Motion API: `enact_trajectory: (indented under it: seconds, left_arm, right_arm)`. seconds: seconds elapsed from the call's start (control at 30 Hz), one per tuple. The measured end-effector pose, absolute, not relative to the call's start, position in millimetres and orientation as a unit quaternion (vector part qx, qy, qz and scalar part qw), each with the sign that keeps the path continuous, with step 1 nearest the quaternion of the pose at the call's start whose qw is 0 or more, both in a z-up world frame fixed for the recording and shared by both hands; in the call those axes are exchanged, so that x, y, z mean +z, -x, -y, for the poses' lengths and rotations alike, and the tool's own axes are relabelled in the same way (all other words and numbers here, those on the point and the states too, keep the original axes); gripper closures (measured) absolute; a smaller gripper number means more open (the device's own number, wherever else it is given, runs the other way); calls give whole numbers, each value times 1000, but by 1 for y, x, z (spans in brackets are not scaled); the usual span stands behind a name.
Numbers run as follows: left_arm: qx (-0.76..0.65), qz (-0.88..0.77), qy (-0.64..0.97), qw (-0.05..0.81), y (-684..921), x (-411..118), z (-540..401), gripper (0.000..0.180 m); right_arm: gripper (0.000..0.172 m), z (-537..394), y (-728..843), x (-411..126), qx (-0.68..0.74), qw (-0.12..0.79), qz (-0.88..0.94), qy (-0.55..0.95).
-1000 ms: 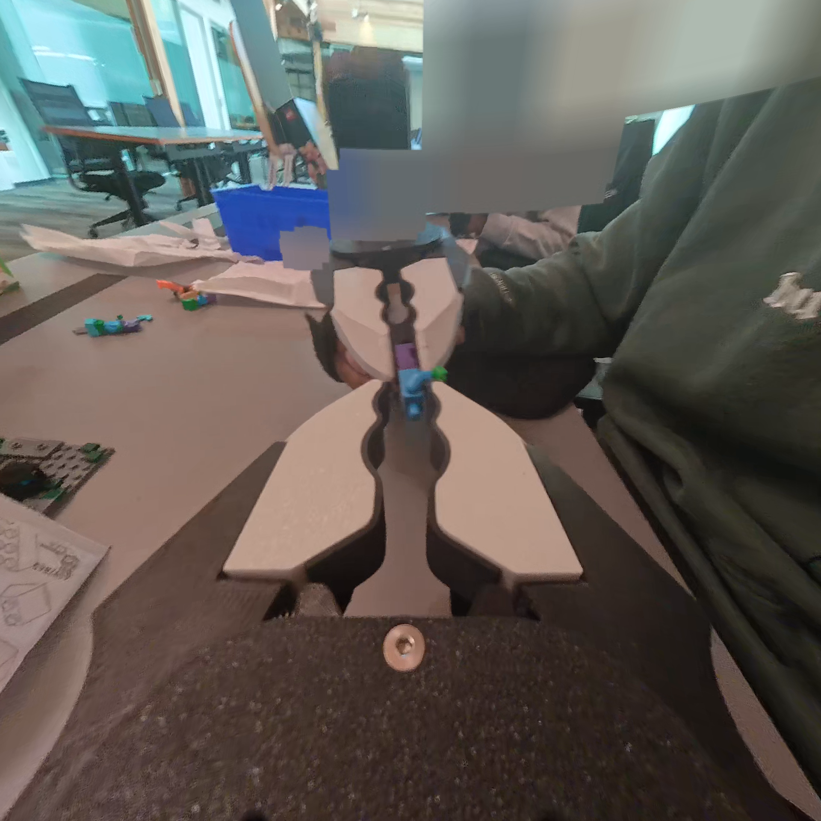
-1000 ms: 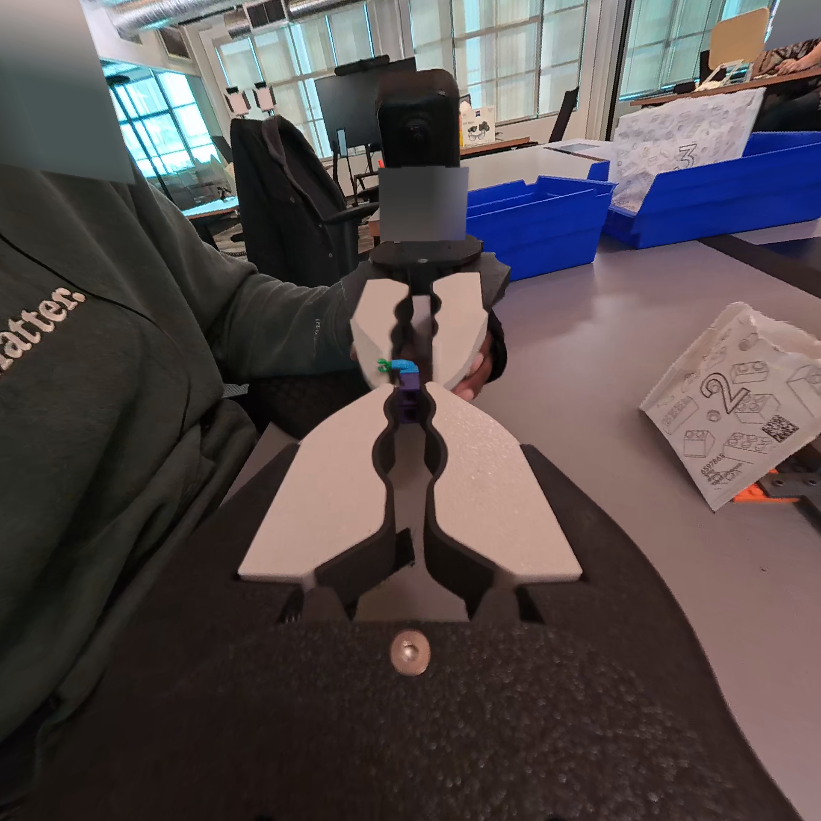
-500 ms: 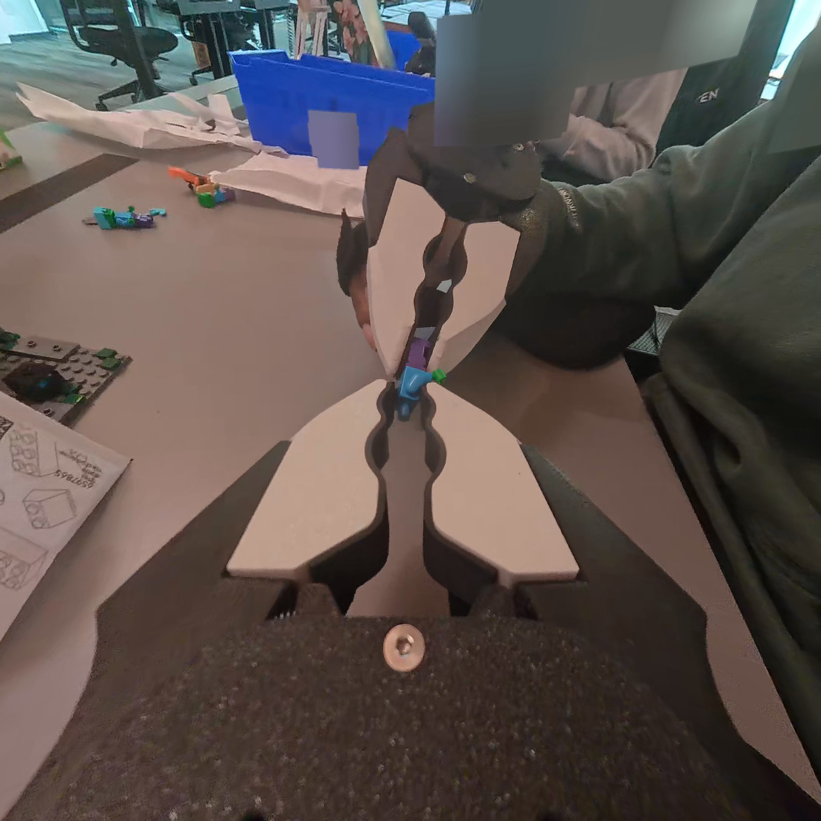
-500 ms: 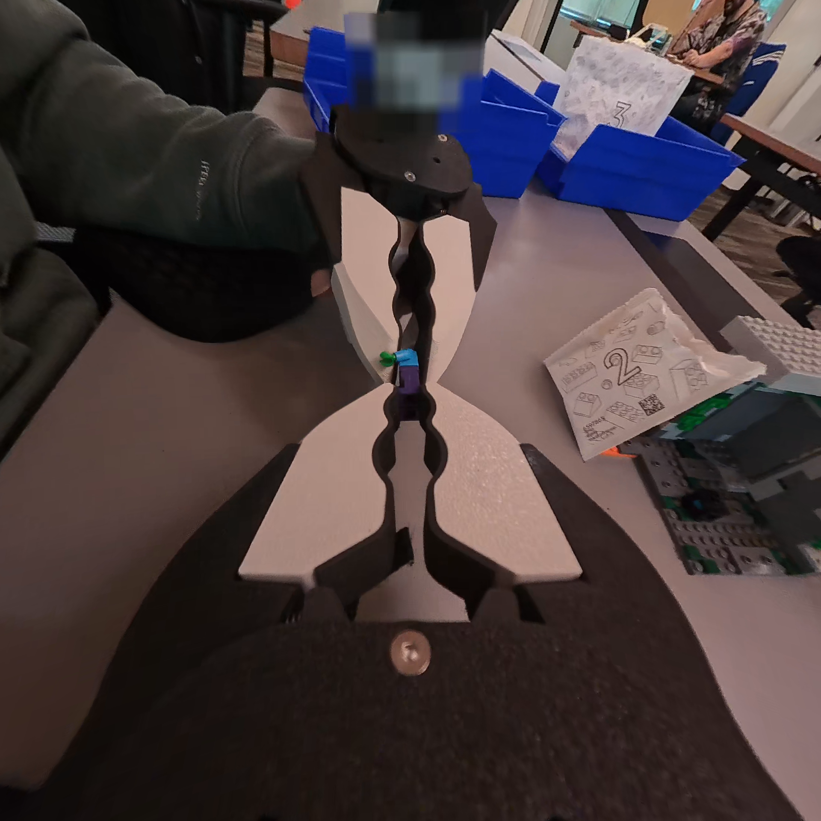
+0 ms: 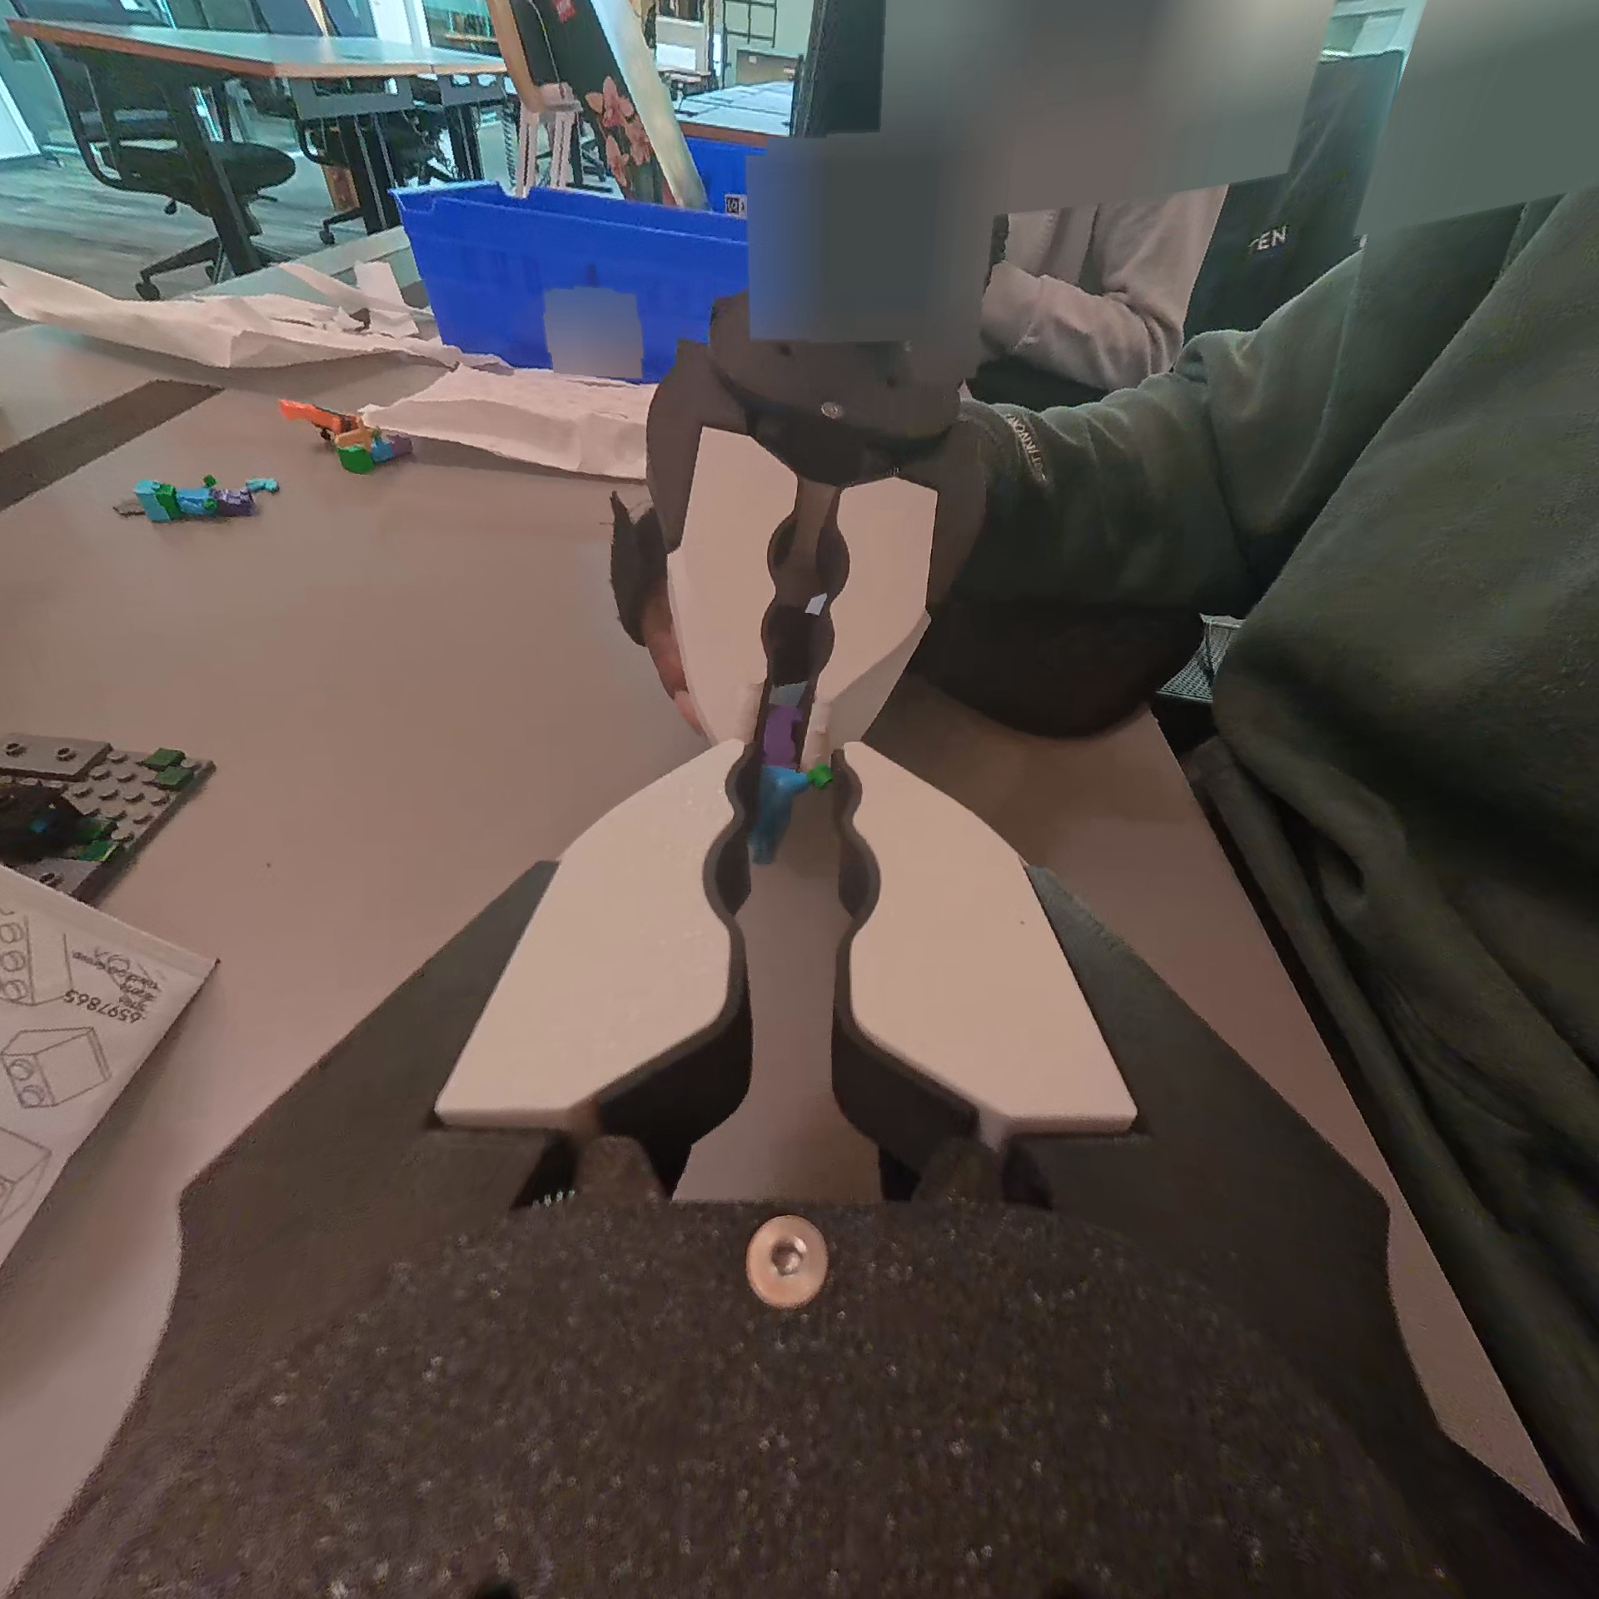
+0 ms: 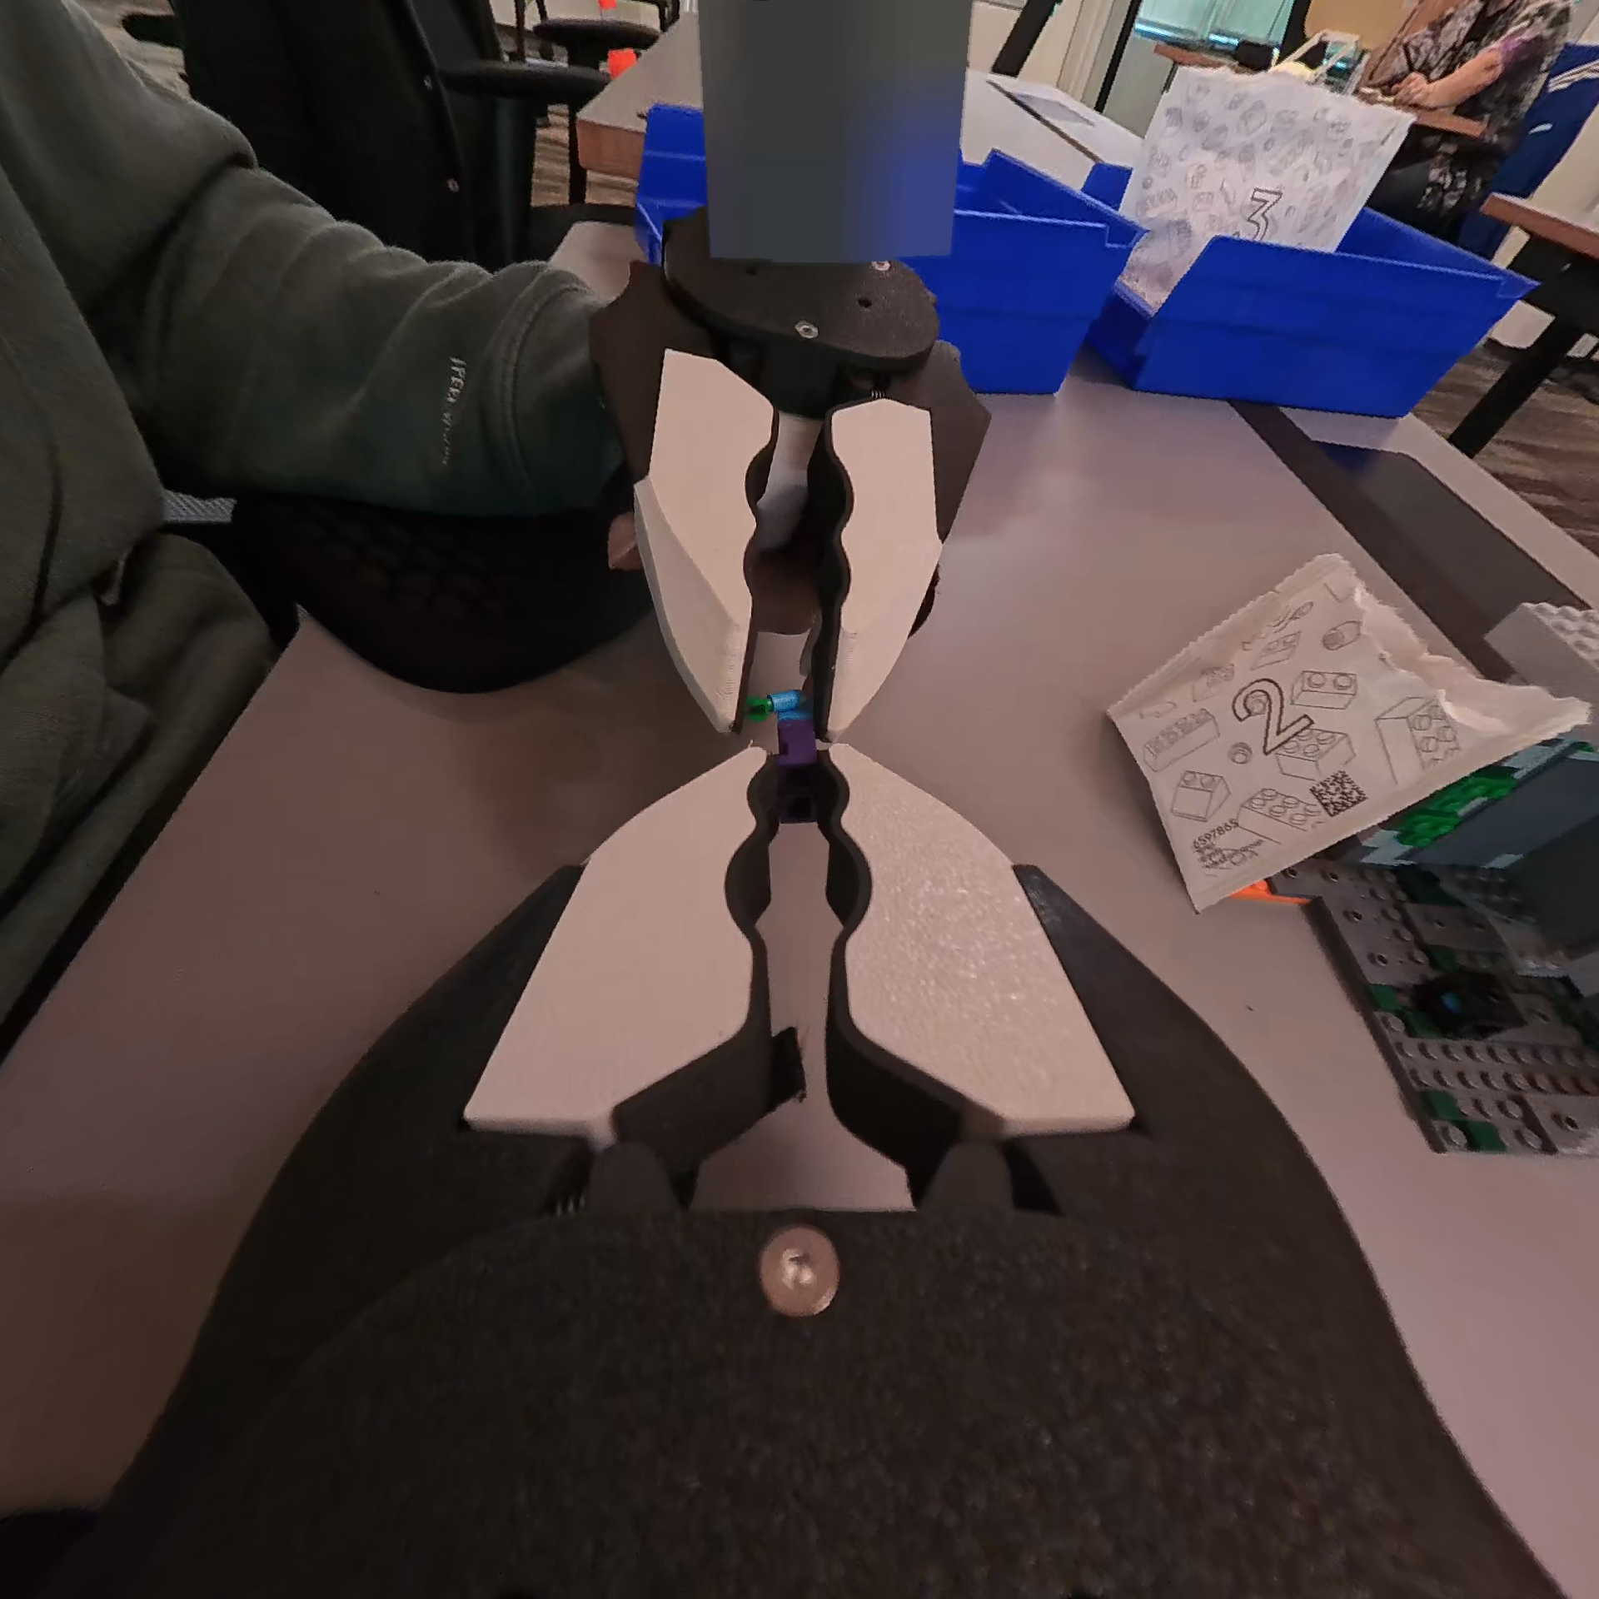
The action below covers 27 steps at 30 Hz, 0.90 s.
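My two grippers meet tip to tip above the grey table. A small toy figure with purple legs, a blue upper body and a green hand is between them. My right gripper is shut on the purple legs. My left gripper is open around the blue upper body. The body lies against one finger, and there is a gap to the other finger. The right gripper also shows in the left wrist view. The left gripper shows in the right wrist view.
Blue bins stand at the back. A printed paper bag and a grey brick build on a baseplate lie to the right. Loose brick pieces, a printed sheet and a person's green sleeve are near.
The left fingers narrowed on the blue body half a second ago and have now spread apart from it. Both grippers tilted down towards the table. The right grasp on the purple legs is unchanged.
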State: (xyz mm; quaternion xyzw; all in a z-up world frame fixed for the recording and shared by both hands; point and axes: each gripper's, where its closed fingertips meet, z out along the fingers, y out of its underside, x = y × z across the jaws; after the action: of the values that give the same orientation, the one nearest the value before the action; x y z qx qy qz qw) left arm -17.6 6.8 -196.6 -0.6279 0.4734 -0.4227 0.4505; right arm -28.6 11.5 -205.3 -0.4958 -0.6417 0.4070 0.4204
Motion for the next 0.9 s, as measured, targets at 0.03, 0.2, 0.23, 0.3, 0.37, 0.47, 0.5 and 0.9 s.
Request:
enact_trajectory:
  seconds: [0.03,0.2,0.23,0.3,0.37,0.47,0.5,0.9]
  left_arm:
    - [-424,-473,625,454,18,-195,-6,166]
    - [-439,-465,605,475,16,-184,-5,177]
    - [-440,-465,602,477,17,-182,-4,177]
    - [-442,-463,599,481,17,-180,-4,177]
    - [-437,-467,595,486,17,-180,-4,177]
    - [-441,-456,586,504,21,-173,-6,159]
    - [-437,-455,589,505,23,-172,-7,156]
    - [-375,-501,605,492,20,-187,-7,172]
  right_arm:
    - [164,-11,29,-204,412,420,639,495]
    - [164,-3,33,-197,430,424,633,484]
    - [164,-3,33,-196,432,427,633,481]
    - [164,-3,33,-193,439,427,628,481]
    - [164,-4,33,-193,440,428,626,480]
    - [164,-7,30,-191,441,432,620,484]
    - [164,-9,29,-189,446,433,615,485]
    - [164,-6,28,-183,468,415,609,488]
